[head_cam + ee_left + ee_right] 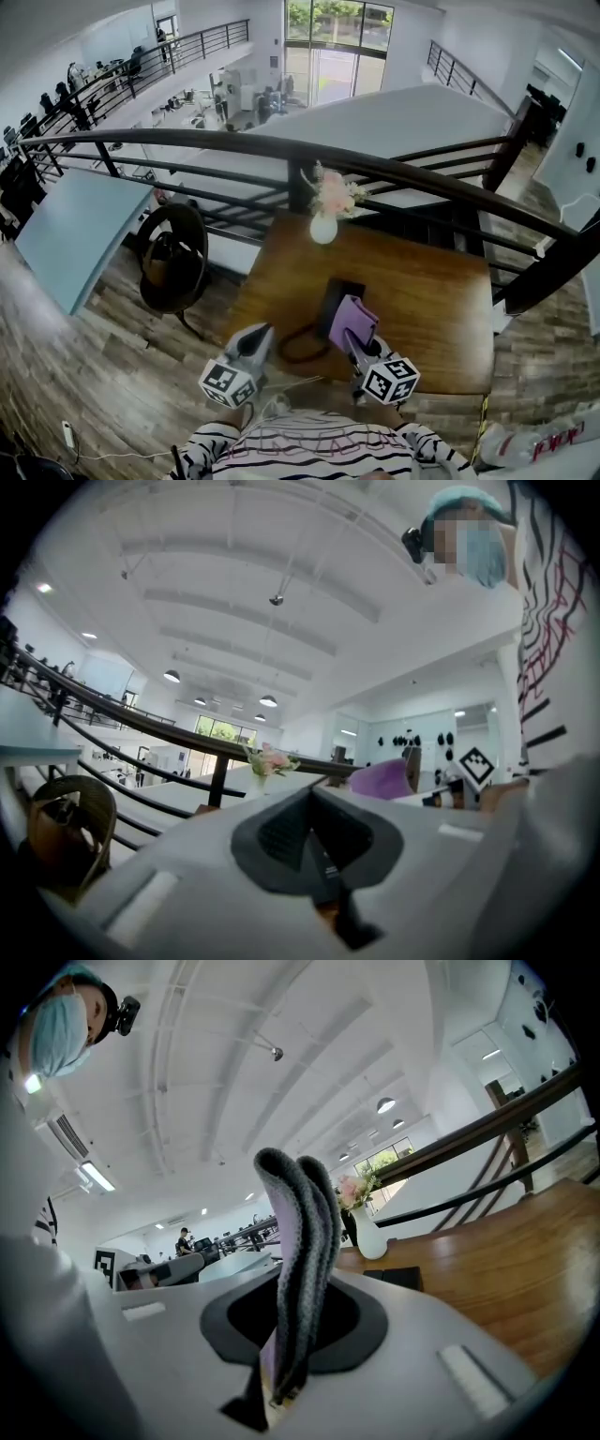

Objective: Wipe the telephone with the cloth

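**Purple cloth clamped over the telephone on a mezzanine table**

At the far left stands a pale blue rectangular tabletop (75,234) on a grey-brown wood-plank floor (94,366). Beside it is a dark round wicker chair (173,255). A black metal railing (234,141) curves across the whole scene, with an open-plan office floor below and tall windows beyond.

The left gripper (262,333) hovers over the near left edge of the brown polished wooden table (441,300). Its fingers are together, with nothing between them. Just right of it, a dark cord (300,350) loops on the wood and runs to the black telephone (335,291), which sits near the table's front, left of centre.

The folded purple cloth (352,322) lies against the telephone's near right side. The right gripper (354,339) has its fingers clamped on the cloth's lower edge, and the fabric rises out between them.

At the table's far edge, a white round vase (323,228) of pink flowers (331,193) stands against the railing.
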`<state>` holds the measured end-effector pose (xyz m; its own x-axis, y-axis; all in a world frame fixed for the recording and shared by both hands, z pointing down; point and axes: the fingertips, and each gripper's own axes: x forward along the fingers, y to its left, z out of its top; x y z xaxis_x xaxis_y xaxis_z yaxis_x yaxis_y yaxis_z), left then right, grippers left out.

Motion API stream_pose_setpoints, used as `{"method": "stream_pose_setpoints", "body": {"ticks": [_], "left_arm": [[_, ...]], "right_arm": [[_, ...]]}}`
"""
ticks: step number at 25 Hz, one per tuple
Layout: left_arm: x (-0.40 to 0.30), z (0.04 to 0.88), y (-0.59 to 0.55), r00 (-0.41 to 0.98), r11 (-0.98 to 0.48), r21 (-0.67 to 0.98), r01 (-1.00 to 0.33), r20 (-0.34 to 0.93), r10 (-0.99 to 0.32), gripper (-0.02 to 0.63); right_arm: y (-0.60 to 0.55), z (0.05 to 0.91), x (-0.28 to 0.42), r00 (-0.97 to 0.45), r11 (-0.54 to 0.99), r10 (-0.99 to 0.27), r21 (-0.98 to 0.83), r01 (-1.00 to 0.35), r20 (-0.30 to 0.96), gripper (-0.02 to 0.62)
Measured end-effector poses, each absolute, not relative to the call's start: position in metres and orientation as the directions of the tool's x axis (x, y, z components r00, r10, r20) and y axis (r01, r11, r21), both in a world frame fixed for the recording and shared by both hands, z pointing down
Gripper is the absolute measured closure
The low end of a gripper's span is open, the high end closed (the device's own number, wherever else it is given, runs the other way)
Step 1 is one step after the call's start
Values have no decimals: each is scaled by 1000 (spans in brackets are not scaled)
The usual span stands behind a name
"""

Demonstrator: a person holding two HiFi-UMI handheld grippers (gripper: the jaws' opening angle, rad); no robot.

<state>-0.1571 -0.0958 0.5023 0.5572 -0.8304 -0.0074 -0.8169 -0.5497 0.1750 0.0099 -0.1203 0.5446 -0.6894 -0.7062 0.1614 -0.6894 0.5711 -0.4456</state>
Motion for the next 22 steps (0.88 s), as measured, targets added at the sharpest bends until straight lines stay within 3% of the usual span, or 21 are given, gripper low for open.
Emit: {"method": "stream_pose_setpoints", "body": {"ticks": [10,22], "left_arm": [[-185,501,-141,689,-678,177,-713,-4,-725,604],[-166,513,-182,692,-674,213,-707,12,-722,604]], "right_arm": [[-147,547,-19,-579,460,-797,-446,-768,174,545],[-193,563,-14,-600,459,-771,-466,-756,214,545]]}}
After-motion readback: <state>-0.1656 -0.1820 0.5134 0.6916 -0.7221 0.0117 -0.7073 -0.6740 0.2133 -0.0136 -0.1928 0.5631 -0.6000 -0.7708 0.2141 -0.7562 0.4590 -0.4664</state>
